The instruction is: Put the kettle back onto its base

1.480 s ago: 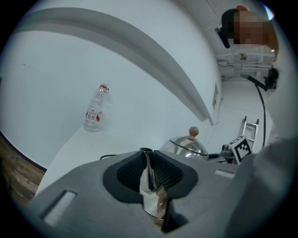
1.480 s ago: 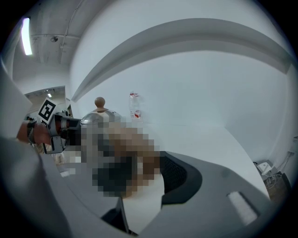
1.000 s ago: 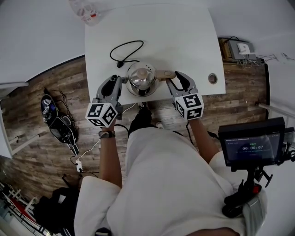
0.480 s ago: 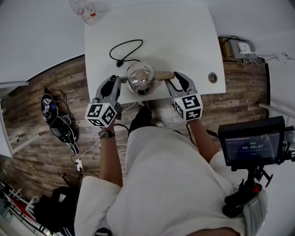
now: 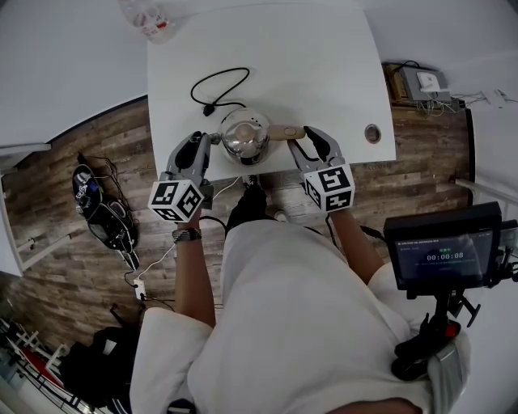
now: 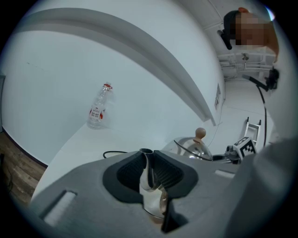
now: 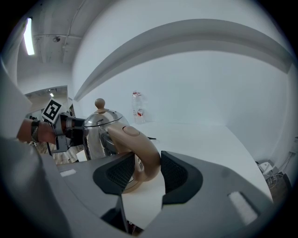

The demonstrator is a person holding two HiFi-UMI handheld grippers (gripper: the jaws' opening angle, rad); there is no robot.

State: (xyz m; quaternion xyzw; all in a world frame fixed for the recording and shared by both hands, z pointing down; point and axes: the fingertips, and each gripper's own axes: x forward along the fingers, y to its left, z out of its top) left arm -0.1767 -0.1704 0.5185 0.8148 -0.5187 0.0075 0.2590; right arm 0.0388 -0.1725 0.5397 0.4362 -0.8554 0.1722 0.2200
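Observation:
A steel kettle (image 5: 245, 135) with a wooden lid knob and a tan handle (image 5: 286, 132) stands near the front edge of the white table (image 5: 324, 65). My left gripper (image 5: 212, 140) is shut on its spout (image 6: 150, 188), which shows silver between the pads. From the other side my right gripper (image 5: 298, 140) is shut on the tan handle (image 7: 139, 151). The left gripper view shows the lid (image 6: 193, 146); the right gripper view shows the kettle's body (image 7: 100, 128). The base is hidden under the kettle. A black cord (image 5: 212, 85) loops behind it.
A plastic bottle (image 5: 150, 20) stands at the table's far left corner. A cable hole (image 5: 372, 133) sits near the front right corner. A monitor on a stand (image 5: 445, 259) is at my right, and cables and bags (image 5: 101, 214) lie on the wooden floor.
The kettle and both grippers have shifted slightly farther from me over the table. Both grips are unchanged.

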